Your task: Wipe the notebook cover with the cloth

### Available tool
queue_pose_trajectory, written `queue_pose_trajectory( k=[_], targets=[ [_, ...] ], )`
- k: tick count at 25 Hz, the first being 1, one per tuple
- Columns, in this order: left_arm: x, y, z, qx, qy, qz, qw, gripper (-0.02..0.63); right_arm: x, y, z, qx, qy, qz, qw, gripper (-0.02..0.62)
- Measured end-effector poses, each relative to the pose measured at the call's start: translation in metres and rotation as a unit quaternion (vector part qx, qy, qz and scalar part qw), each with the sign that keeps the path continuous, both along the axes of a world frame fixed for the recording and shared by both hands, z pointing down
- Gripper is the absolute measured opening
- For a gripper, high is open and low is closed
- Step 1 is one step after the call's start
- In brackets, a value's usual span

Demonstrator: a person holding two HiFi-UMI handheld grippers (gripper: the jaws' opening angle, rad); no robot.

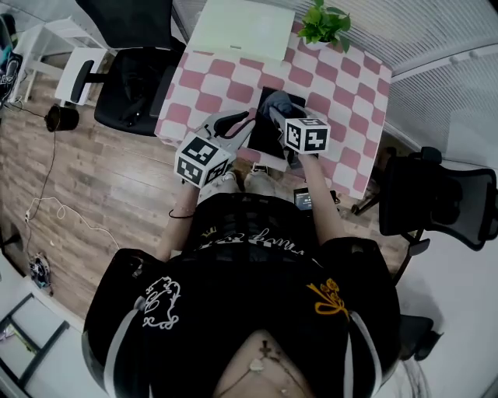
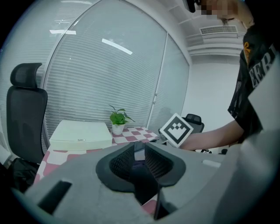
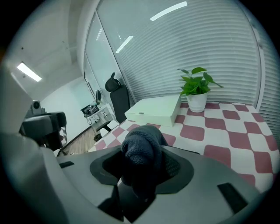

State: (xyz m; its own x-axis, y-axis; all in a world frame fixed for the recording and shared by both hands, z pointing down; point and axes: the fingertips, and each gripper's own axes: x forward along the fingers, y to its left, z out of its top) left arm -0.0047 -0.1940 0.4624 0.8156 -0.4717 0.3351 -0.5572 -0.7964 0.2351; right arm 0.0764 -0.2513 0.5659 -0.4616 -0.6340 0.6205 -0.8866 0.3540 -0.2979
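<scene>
1. The left gripper [image 2: 139, 159] has its jaws drawn narrow, with something dark low in the slim gap. The head view puts those jaws at the left edge of the flat black rectangular notebook [image 1: 268, 134]. I judge the gripper is clamped on that edge so the notebook cannot slide under a wipe.
2. The right gripper [image 3: 144, 166] is closed on a dark blue-grey knitted cloth [image 3: 141, 148]. The cloth is bunched into a wad that bulges up and out past the jaw tips, probably so that soft fabric rather than hard jaw meets the cover.
3. The notebook lies between the two grippers, at the near side of the pink-and-white checked table [image 1: 342, 85]. The wad sits over the notebook's far end, just right of the left gripper's tips. I cannot tell whether it is pressing on the cover.
4. Beyond both grippers stand a pale green flat box [image 1: 241, 27] and a small leafy plant in a white pot [image 1: 325, 23]. Both are well apart from the notebook and out of any wiping path.
5. The wiping stroke looks to be the step in hand. It would call for light downward pressure along the cover while the left grip holds firm. Held by one edge only, the notebook could pivot or slip off the near side of the table.
</scene>
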Motion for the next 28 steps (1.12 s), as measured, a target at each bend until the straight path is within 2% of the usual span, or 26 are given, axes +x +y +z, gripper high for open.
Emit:
queue_pose_trajectory(
  k=[8,12,14,18,28],
  targets=[
    [0.015,-0.002,0.005,-0.002,-0.022,0.009,0.9997,0.072,-0.039,-0.035,0.045,-0.029,0.003,-0.063,0.998,0.169],
    [0.014,-0.001,0.007,-0.007,-0.029,0.007,0.9995,0.072,-0.042,-0.033,0.070,-0.058,0.020,-0.072,0.996,0.167],
    [0.012,-0.001,0.009,-0.009,-0.032,0.005,0.9994,0.072,-0.034,-0.029,0.077,-0.068,0.022,-0.064,0.995,0.169],
    [0.011,-0.002,0.013,-0.013,-0.034,0.003,0.9994,0.072,-0.012,-0.029,0.079,-0.074,-0.005,-0.027,0.997,0.169],
    [0.026,0.003,0.015,-0.017,-0.028,0.025,0.9991,0.072,0.072,-0.020,0.077,-0.076,-0.003,0.062,0.995,0.169]
  ],
)
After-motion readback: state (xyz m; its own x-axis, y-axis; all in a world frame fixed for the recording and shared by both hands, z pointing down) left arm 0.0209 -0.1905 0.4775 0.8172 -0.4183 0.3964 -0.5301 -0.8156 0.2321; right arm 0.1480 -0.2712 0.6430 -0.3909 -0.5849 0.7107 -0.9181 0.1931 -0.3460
